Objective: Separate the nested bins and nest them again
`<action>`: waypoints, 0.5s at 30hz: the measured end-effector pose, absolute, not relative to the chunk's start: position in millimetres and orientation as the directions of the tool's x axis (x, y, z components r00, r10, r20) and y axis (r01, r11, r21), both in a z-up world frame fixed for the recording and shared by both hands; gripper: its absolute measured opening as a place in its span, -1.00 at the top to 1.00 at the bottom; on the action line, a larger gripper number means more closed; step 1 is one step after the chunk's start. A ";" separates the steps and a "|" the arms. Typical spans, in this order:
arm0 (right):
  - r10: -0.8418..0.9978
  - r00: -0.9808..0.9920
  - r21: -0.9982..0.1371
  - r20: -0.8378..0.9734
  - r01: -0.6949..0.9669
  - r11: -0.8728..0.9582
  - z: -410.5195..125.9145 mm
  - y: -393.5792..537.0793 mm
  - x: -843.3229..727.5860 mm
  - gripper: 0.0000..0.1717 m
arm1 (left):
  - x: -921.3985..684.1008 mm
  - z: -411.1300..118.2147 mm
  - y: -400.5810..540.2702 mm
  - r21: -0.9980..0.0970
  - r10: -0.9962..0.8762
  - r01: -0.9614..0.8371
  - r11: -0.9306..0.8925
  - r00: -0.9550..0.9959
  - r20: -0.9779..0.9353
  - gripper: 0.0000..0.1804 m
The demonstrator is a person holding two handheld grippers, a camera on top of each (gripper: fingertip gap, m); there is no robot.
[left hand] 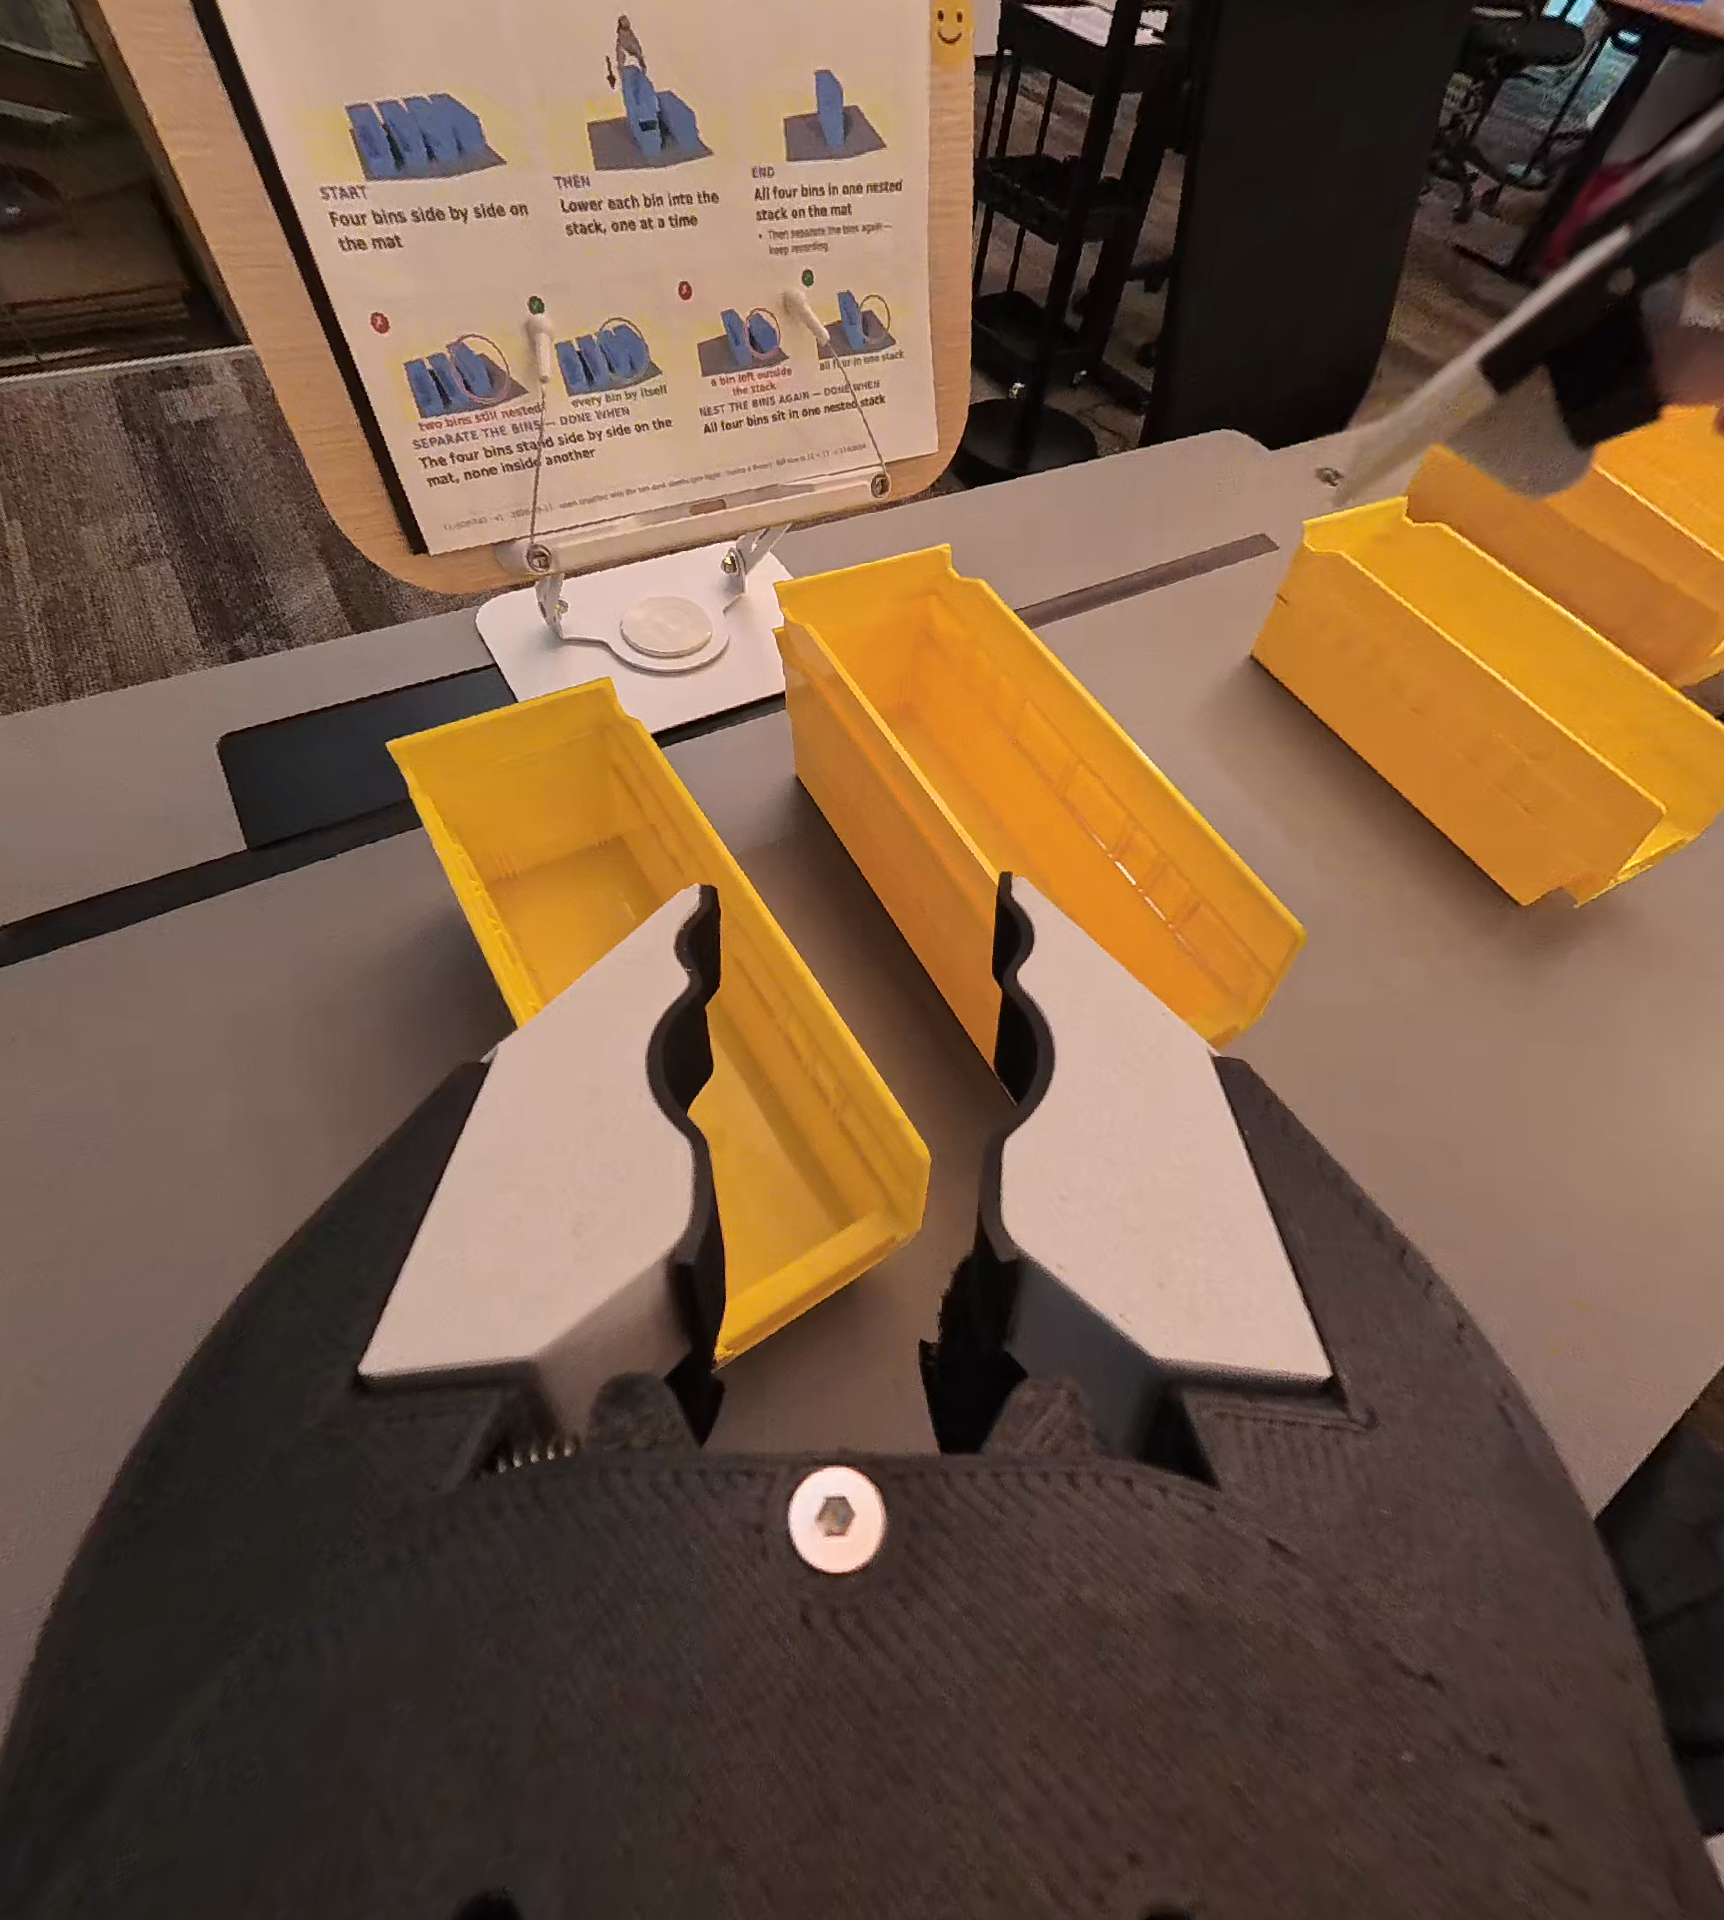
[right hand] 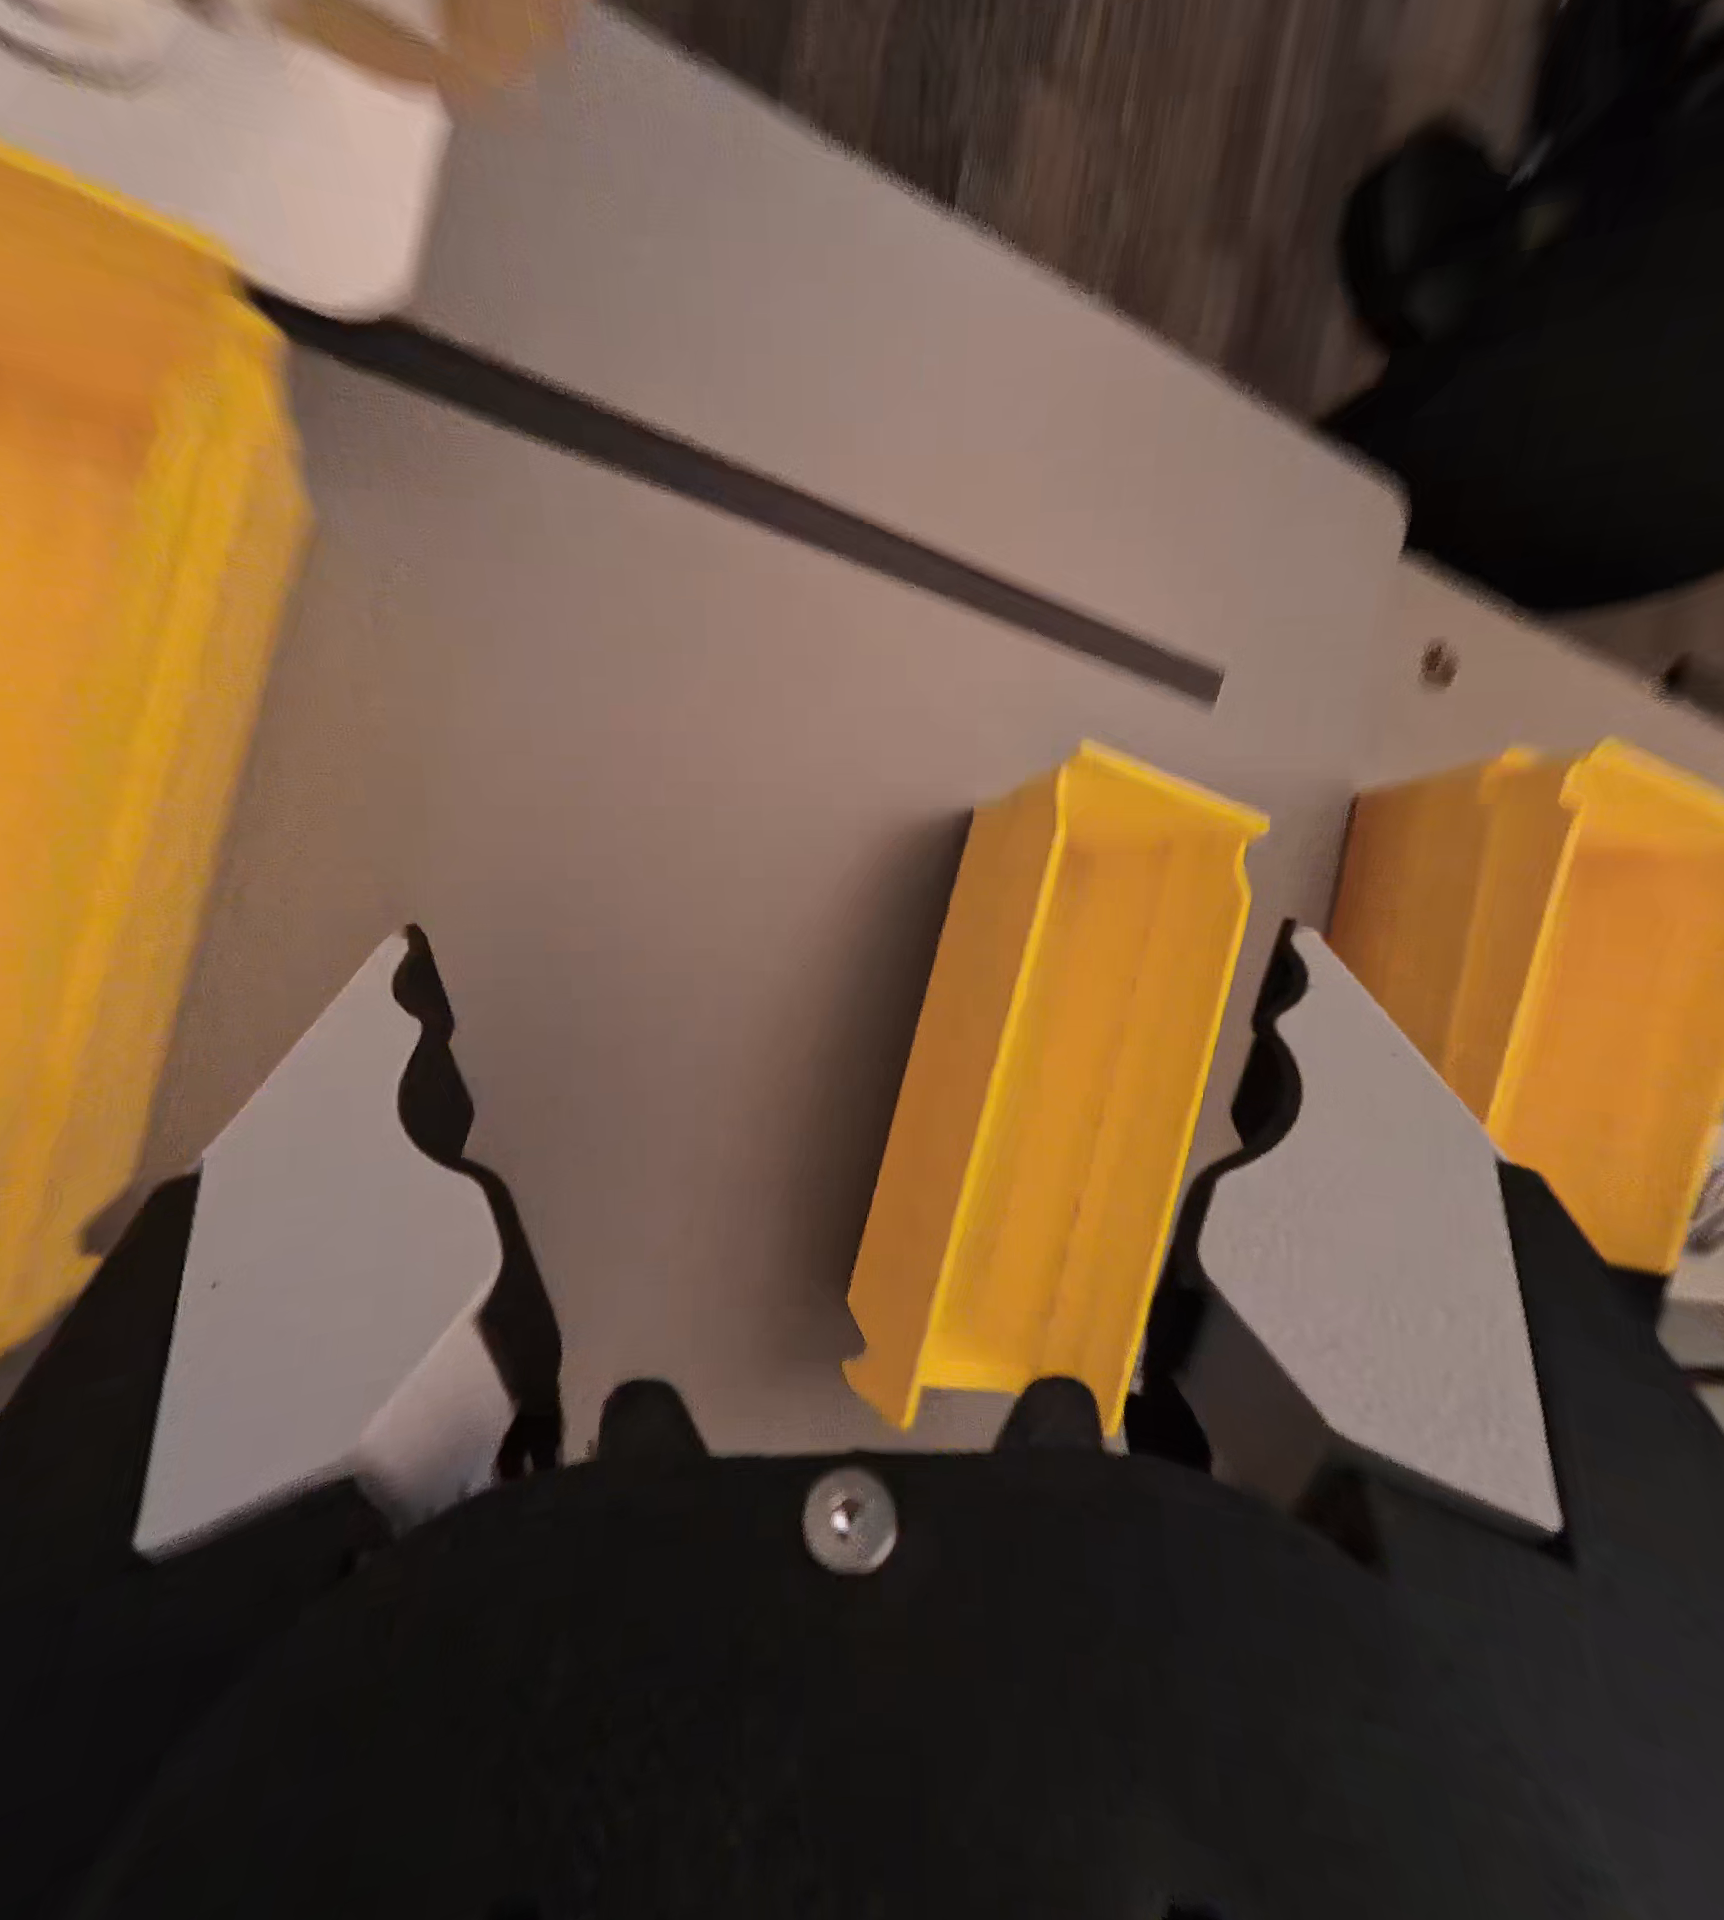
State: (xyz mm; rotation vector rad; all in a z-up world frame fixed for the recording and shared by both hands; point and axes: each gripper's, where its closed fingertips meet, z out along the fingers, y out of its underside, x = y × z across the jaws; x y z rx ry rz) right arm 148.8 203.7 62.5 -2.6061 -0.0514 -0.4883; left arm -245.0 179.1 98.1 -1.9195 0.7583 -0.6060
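Four yellow bins stand apart, side by side, on the grey table (left hand: 110,1143). In the left wrist view my left gripper (left hand: 856,891) is open. It straddles the right wall of the leftmost bin (left hand: 567,831), and neither pad presses on that wall. The second bin (left hand: 1034,790) lies just right of it. My right gripper (left hand: 1460,468) shows blurred above the third bin (left hand: 1492,717) and fourth bin (left hand: 1689,520). In the right wrist view my right gripper (right hand: 853,935) is wide open above one bin (right hand: 1076,1091), which lies close to the right finger (right hand: 1377,1195), untouched. Another bin (right hand: 1647,997) lies farther right.
An instruction sheet on a wooden board (left hand: 619,260) stands on a white base (left hand: 567,655) at the table's back edge. A dark strip (left hand: 214,894) runs across the table. A large blurred yellow bin (right hand: 58,727) fills the left of the right wrist view. The table's edge (left hand: 1668,1403) runs at the right.
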 end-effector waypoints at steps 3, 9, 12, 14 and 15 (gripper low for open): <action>-0.110 0.939 -0.343 0.325 0.008 -0.939 15.3 162.2 213.1 -0.76 | -244.6 98.4 178.6 -0.901 -0.724 -0.252 -0.353 0.683 0.093 0.42; -0.215 0.940 -0.202 0.265 -0.164 -0.965 -59.9 101.4 282.6 -0.76 | -243.2 96.7 178.8 -0.898 -0.723 -0.263 -0.354 0.685 0.084 0.42; -0.267 0.952 -0.190 0.151 -0.237 -0.953 -80.3 94.3 285.4 -0.76 | -241.5 95.0 183.0 -0.894 -0.714 -0.266 -0.359 0.696 0.080 0.42; -0.286 0.949 -0.197 0.132 -0.258 -0.946 -86.6 95.6 290.2 -0.76 | -238.8 90.2 186.0 -0.885 -0.710 -0.282 -0.370 0.700 0.074 0.42; -0.294 0.948 -0.200 0.122 -0.267 -0.943 -89.8 97.0 291.4 -0.76 | -236.9 87.0 186.7 -0.878 -0.712 -0.294 -0.377 0.698 0.072 0.42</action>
